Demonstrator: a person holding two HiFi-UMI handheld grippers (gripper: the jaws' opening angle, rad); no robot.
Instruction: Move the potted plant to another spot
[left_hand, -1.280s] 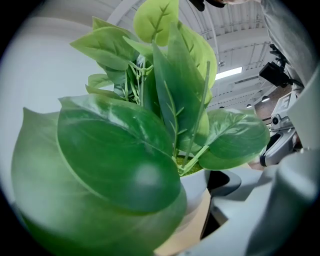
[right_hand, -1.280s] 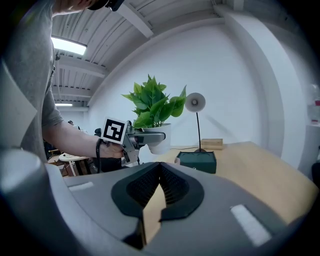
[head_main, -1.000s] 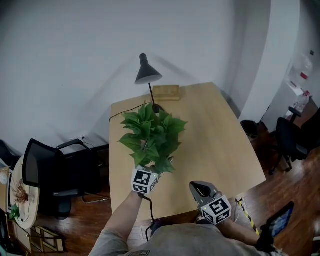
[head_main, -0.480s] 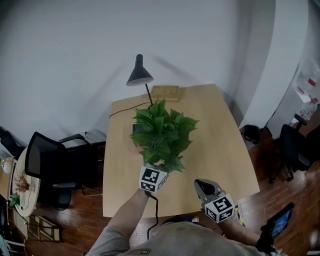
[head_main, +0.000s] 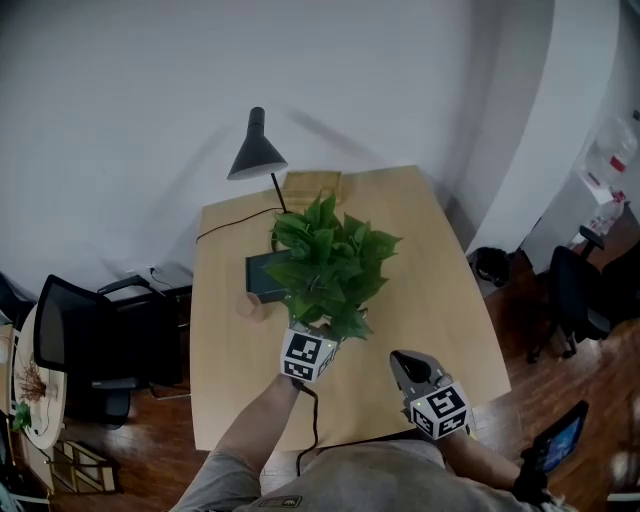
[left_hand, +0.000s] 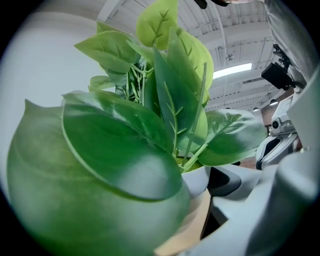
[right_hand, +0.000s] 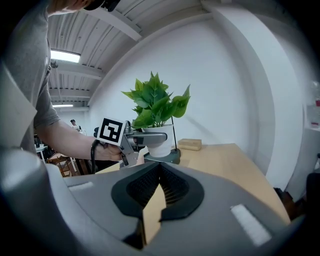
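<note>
Gripping item: left hand-held gripper (right_hand: 150, 136), jaws closed on the rim of a white pot (right_hand: 161, 142). The pot holds a leafy green plant (head_main: 330, 262). In the left gripper view, broad leaves (left_hand: 150, 125) fill nearly the whole picture and cover one jaw, leaving only a sliver of pot wall and the stems at its mouth. What fills the pot is hard to make out. Location: the potted plant is over the near middle of a pale wooden table (head_main: 430, 270). From the head view, foliage hides the pot, so it cannot be told whether its base touches the tabletop. Right hand-held gripper (head_main: 410, 368): near the table's front edge and well apart from the plant, jaws closed together with nothing between them. Also on the table: a black lamp (head_main: 255, 152) with a cone shade at the far left corner, its thin stem rising just behind the plant; a cable (head_main: 225, 222) trailing off the far left edge; a small wooden block (head_main: 310, 183) at the far edge; and a dark flat slab (head_main: 265, 272) just left of the plant, partly under its leaves. Surroundings: a black office chair (head_main: 75, 335) left of the table, and another dark chair (head_main: 565, 290) at the right, cut off by the picture edge.
</note>
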